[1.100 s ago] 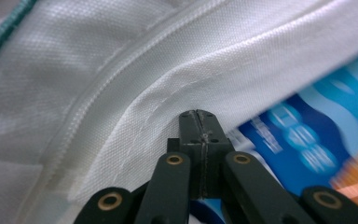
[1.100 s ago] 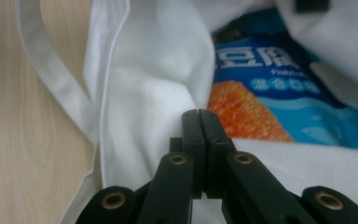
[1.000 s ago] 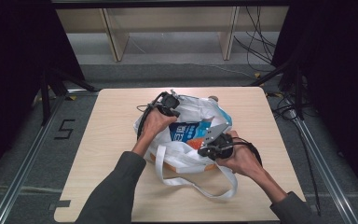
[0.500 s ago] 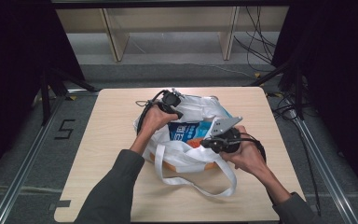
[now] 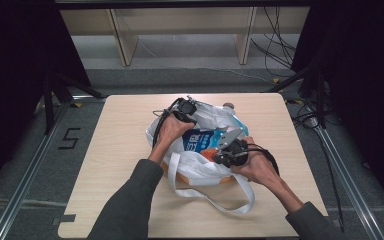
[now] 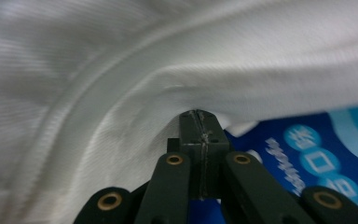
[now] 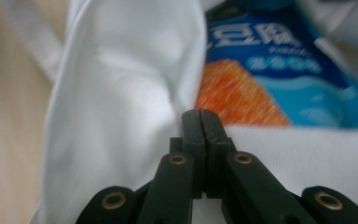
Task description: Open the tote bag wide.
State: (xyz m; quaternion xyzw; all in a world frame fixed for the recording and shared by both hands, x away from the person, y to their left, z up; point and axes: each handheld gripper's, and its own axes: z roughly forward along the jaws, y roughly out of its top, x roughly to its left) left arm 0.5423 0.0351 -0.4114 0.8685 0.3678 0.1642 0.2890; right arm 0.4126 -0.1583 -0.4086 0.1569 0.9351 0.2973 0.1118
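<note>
One white cloth bag lies mid-table, its long strap looping toward the near edge. Inside it sits one blue and orange packet. Two grippers work the bag. The right gripper has its jaws clenched on the bag's near rim, beside the packet's orange patch. Farther off, the left gripper pinches the far rim, jaws closed on cloth. Since half a second ago, the right gripper has drawn slightly nearer, and the left has barely moved.

A pale wooden table carries 1 white cloth bag, its strap trailing toward the near edge.
</note>
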